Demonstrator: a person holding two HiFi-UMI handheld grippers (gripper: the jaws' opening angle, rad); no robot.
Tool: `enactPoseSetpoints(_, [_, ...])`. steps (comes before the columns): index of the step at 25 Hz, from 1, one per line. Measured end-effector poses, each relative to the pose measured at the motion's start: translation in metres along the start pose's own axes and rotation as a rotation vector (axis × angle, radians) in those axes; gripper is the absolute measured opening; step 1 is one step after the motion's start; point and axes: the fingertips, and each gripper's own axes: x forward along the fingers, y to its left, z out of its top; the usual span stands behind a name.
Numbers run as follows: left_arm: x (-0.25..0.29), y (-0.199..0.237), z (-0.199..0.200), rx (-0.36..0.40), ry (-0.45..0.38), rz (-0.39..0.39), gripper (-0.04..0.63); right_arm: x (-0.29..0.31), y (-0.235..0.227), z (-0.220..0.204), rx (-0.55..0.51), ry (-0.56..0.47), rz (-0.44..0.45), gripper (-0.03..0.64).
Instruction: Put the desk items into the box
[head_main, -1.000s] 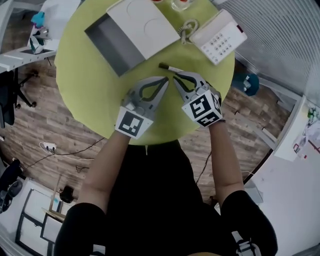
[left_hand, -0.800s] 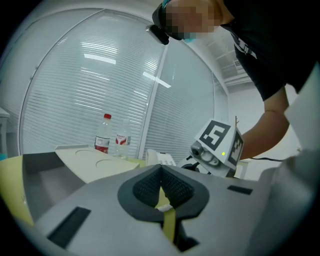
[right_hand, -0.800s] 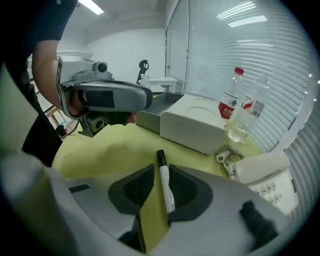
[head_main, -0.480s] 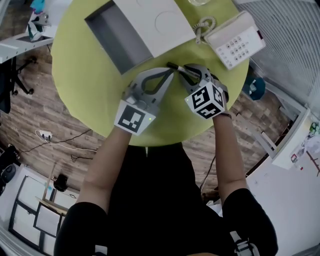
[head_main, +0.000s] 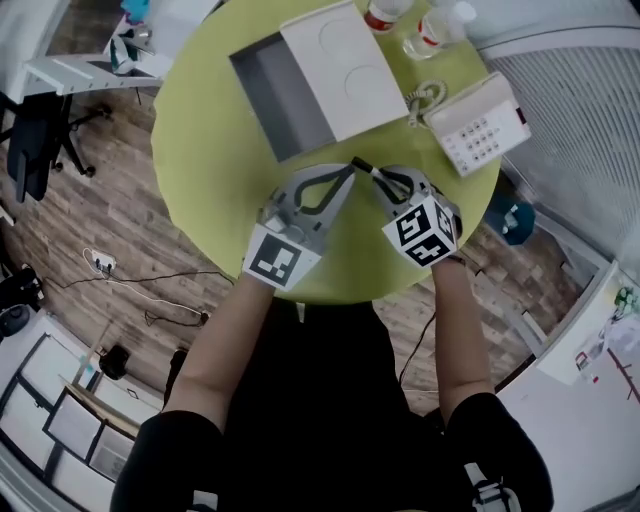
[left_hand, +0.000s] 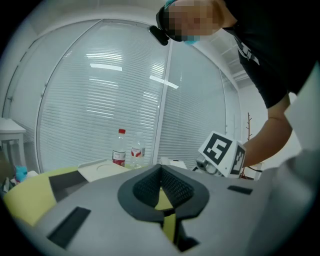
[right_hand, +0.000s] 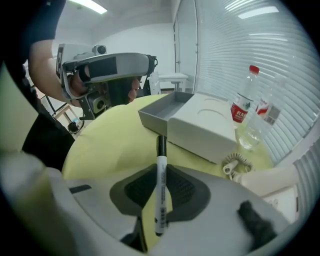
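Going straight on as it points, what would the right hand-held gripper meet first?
Probably the box, just beyond the marker between its jaws, which have just been closing; depth is unclear.

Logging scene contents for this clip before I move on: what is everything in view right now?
table: one, yellow-green, under everything
box: one, grey, white lid half on, table's far side
telephone: one, white, right of box
bottles: two, clear, one red-capped, beyond box
marker: one, white, black cap, in front of box
left gripper: one, grey, shut, empty
right gripper: one, grey, jaws just closing, gripping the marker
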Motion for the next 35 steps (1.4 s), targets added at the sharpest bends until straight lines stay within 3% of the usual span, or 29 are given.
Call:
enactPoseSetpoints(9, [-0.040, 0.044, 0.034, 0.019, -0.068, 0.095, 0.011, -0.027, 0.016, 0.077, 0.000, -0.105, -0.014, 0.071])
enactPoseSetpoints(12, [-0.047, 0.064, 0.034, 0.008, -0.089, 0.094, 0.011, -0.024, 0.014, 0.102, 0.010, -0.124, -0.038, 0.069])
enactPoseSetpoints(22, [-0.063, 0.124, 0.020, 0.079, -0.054, 0.048, 0.011, 0.001, 0.001, 0.162, 0.129, -0.159, -0.111, 0.071])
enactPoseSetpoints(27, [-0.062, 0.157, 0.019, -0.036, -0.107, 0.077, 0.011, 0.020, -0.010, 0.180, 0.236, -0.179, -0.144, 0.071])
enactPoseSetpoints(35, [-0.056, 0.198, 0.008, -0.067, -0.106, 0.071, 0.011, 0.048, -0.030, 0.212, 0.374, -0.226, -0.193, 0.071])
